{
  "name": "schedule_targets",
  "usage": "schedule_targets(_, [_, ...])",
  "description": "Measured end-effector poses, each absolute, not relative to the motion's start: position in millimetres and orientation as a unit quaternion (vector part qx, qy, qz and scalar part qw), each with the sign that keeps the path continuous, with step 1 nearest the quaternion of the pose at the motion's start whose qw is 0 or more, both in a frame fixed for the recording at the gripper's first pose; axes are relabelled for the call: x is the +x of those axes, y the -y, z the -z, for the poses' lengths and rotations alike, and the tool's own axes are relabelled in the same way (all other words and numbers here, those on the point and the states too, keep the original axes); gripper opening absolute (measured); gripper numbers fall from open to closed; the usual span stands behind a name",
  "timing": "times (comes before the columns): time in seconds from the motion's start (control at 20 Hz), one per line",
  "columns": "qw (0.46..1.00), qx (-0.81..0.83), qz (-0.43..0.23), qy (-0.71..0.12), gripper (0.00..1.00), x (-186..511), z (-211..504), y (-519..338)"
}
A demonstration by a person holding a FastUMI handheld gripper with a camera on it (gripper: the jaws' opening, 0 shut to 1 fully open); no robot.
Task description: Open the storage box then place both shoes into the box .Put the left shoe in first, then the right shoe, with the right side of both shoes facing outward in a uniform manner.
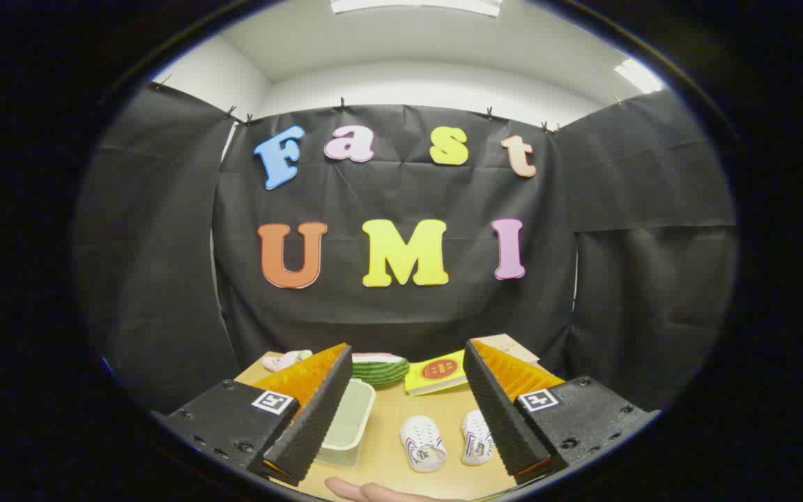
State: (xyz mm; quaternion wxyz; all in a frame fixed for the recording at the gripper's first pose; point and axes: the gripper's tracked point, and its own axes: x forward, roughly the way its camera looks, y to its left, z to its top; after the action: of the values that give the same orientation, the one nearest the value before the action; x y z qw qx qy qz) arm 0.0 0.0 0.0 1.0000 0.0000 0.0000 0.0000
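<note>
The gripper (405,408) hangs above the near edge of the wooden table (387,446), its fingers spread wide and holding nothing, which suits a start position from which the whole layout can be taken in. Between the fingers, on the near part of the table, two small white shoes (424,442) lie side by side, the right-hand one (477,437) partly hidden behind the right finger. To their left, just beside the left finger, sits the pale green storage box (347,422); whether a lid covers it I cannot tell. Farther back lie a watermelon-slice toy (380,368), a yellow packet (438,371), a pink item (286,360) at the far left and a brown cardboard piece (509,345) at the far right. A hand (373,492) rests at the table's near edge. The box looks untouched, so opening it is likely the first step.
</note>
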Motion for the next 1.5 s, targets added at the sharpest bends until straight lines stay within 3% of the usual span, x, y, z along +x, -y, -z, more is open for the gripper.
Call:
schedule_targets(0.9, [1.000, 0.004, -0.003, -0.021, 1.00, 36, 33, 11])
schedule_targets(1.5, [0.989, -0.002, -0.106, -0.106, 1.00, 111, 112, -17])
